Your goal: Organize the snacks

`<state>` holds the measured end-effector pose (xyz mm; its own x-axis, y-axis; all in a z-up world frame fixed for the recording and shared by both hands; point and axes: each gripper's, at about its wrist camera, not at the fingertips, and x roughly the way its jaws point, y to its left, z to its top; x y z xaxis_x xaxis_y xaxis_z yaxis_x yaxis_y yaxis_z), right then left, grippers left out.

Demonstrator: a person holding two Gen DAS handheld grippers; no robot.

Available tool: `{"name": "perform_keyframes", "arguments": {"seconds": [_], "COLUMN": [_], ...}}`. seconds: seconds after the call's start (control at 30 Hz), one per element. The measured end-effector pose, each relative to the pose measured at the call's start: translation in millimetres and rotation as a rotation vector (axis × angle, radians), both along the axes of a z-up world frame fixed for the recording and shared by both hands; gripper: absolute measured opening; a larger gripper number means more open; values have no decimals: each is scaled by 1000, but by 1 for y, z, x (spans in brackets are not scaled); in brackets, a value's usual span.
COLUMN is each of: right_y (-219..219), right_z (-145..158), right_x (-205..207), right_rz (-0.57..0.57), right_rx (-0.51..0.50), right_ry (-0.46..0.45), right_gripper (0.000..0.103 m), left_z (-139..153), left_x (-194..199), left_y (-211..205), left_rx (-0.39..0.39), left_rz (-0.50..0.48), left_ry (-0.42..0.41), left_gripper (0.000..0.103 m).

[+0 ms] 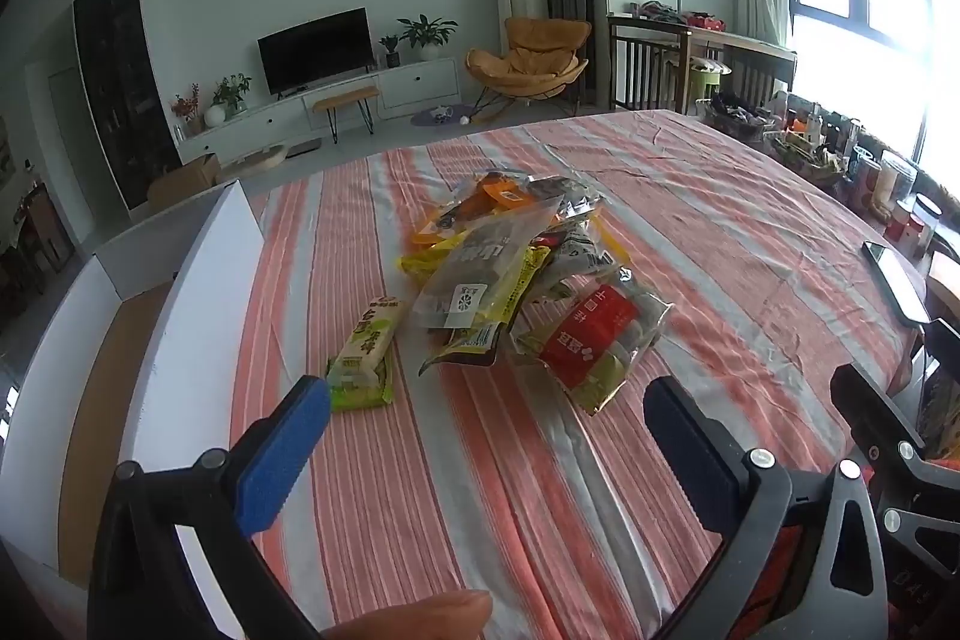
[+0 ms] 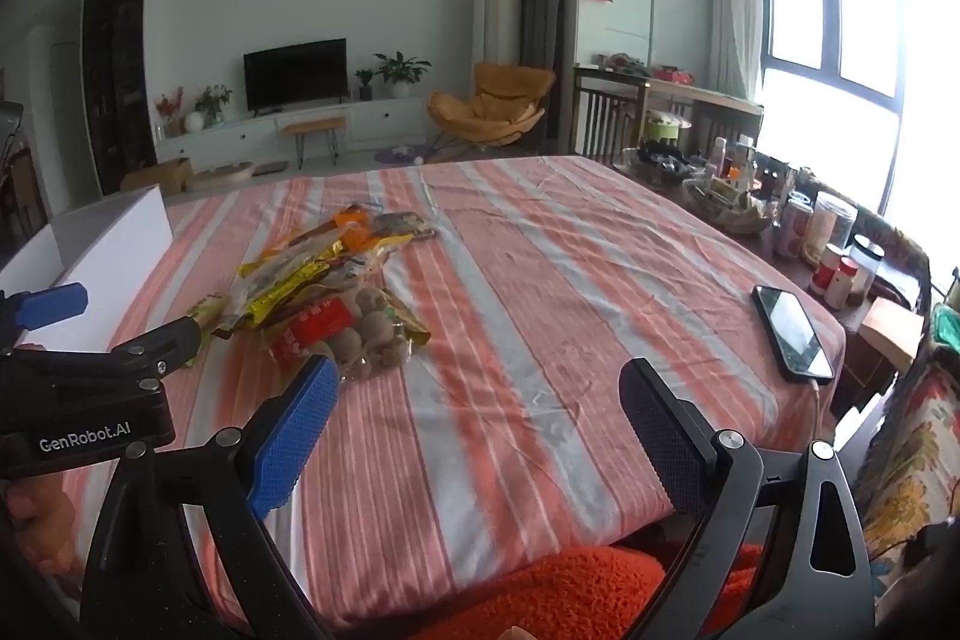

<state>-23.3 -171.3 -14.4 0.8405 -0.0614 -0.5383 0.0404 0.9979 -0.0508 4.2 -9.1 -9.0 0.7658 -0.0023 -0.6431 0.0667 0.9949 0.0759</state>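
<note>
A heap of snack packets [image 1: 504,256] lies mid-table on the striped cloth [image 1: 690,232]; it also shows in the right wrist view [image 2: 324,268]. A green-and-cream bar packet [image 1: 366,352] lies apart at the heap's left. A clear bag with a red label [image 1: 591,340] sits at the heap's near right and shows in the right wrist view [image 2: 342,334]. My left gripper [image 1: 486,418] is open and empty, hovering just short of the heap. My right gripper [image 2: 474,406] is open and empty, right of the heap. The left gripper's body [image 2: 90,370] shows in the right wrist view.
A white open box [image 1: 198,292] with a brown bottom stands at the table's left edge. A black phone [image 2: 792,334] lies near the right edge. Jars, bottles and baskets [image 2: 798,226] crowd the far right side. An orange fuzzy fabric [image 2: 558,592] is at the near edge.
</note>
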Motion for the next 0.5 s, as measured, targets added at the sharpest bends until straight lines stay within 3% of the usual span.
{"name": "perform_keyframes", "arguments": {"seconds": [0.5], "right_y": [0], "right_z": [0], "right_x": [0], "right_rz": [2], "right_rx": [-2], "right_ry": [-1], "right_gripper": [96], "left_z": [0], "left_x": [-1], "left_y": [0], "left_rx": [-7], "left_rz": [-3], "left_ry": [8], "left_gripper": [103]}}
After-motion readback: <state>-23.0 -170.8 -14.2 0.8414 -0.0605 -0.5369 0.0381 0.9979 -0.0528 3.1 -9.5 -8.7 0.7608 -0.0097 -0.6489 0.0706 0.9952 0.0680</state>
